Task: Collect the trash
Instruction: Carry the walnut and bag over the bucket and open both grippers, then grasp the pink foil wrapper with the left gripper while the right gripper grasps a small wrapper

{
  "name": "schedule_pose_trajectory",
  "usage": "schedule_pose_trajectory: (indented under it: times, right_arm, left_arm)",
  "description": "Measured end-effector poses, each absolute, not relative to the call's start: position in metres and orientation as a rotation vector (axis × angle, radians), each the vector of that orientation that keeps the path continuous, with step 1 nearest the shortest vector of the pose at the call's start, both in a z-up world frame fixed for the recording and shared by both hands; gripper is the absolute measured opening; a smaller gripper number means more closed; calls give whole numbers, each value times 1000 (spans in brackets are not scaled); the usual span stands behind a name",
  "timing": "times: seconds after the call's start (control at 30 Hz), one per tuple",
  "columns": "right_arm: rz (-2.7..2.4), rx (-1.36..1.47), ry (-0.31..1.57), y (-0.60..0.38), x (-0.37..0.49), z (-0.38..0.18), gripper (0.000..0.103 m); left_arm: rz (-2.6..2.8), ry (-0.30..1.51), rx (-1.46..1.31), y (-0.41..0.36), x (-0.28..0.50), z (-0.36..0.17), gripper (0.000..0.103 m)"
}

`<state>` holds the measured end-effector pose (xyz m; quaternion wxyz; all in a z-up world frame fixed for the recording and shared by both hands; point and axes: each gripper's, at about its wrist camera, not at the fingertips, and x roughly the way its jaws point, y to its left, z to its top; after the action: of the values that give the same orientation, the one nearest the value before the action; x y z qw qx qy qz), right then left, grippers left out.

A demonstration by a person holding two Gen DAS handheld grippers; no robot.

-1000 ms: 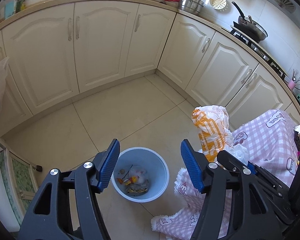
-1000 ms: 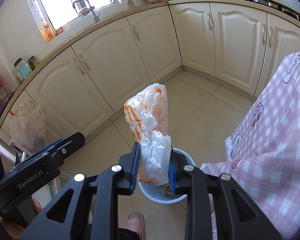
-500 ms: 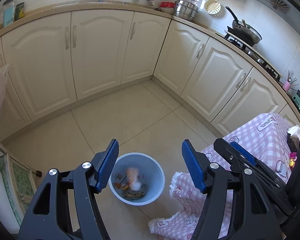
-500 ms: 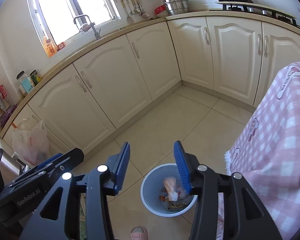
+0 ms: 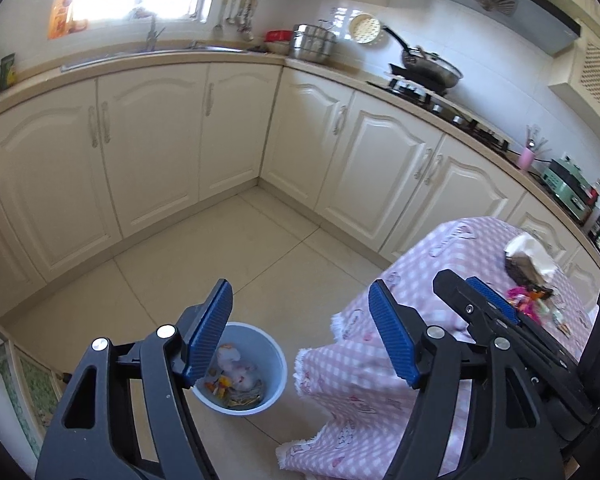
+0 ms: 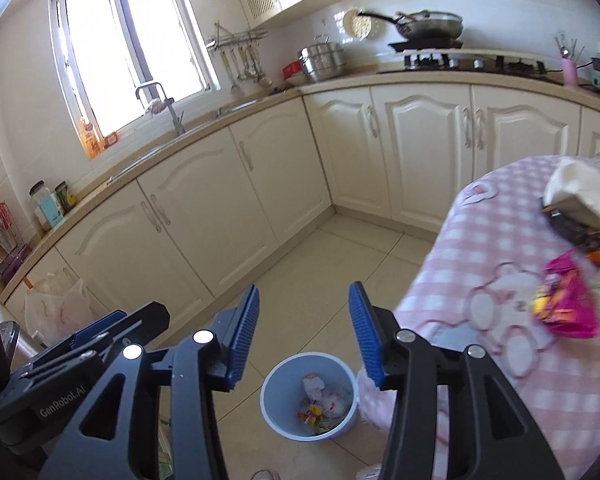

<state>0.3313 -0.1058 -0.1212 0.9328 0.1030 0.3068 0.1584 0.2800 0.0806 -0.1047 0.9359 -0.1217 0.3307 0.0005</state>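
Your 2 tools are empty, the left gripper [image 5: 300, 328] opening wider and the right gripper [image 6: 304, 332] agape, above the bin [image 6: 276, 384] holding dropped trash [image 6: 324, 396], because more wrappers [image 6: 564, 300] wait on the right table [image 6: 500, 240].

Cream cabinets [image 5: 160, 144] line the kitchen; a wok [image 6: 430, 26] sits on the stove [image 6: 472, 62].

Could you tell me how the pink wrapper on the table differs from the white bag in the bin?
The pink wrapper lies on the checked tablecloth, not yet collected; the white bag already sits inside the blue bin on the floor. The wrapper is bright magenta with yellow print; the bag is pale and crumpled. Both are loose trash, and neither is gripped.
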Motion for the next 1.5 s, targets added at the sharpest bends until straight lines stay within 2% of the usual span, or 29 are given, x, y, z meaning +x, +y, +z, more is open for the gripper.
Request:
schedule_pose_trajectory:
  times: [0.47, 0.73, 1.0, 1.03, 1.07, 1.13, 1.43, 1.5]
  right_arm:
    - [7, 265, 500, -274, 267, -85, 52]
    - [-126, 331, 568, -362, 260, -107, 52]
    - [-125, 344, 649, -381, 280, -128, 52]
    - [-112, 357, 664, -384, 284, -131, 52]
    - [-117, 352, 683, -387, 289, -133, 52]
    - [-133, 323, 705, -389, 297, -134, 52]
    - [-135, 233, 834, -383, 335, -149, 50]
    - [-159, 250, 837, -388, 335, -151, 31]
  left_arm:
    - [-256, 679, -138, -52, 270, -87, 72]
    - [-358, 731, -69, -116, 285, -101, 72]
    - [-363, 779, -28, -149, 314, -117, 71]
    - [-364, 784, -23, -151, 317, -119, 67]
    - [-362, 798, -13, -154, 322, -123, 55]
    - [-371, 826, -8, -157, 329, -129, 39]
    - [-391, 785, -43, -151, 330, -123, 35]
    - [-399, 778, -59, -150, 328, -121, 35]
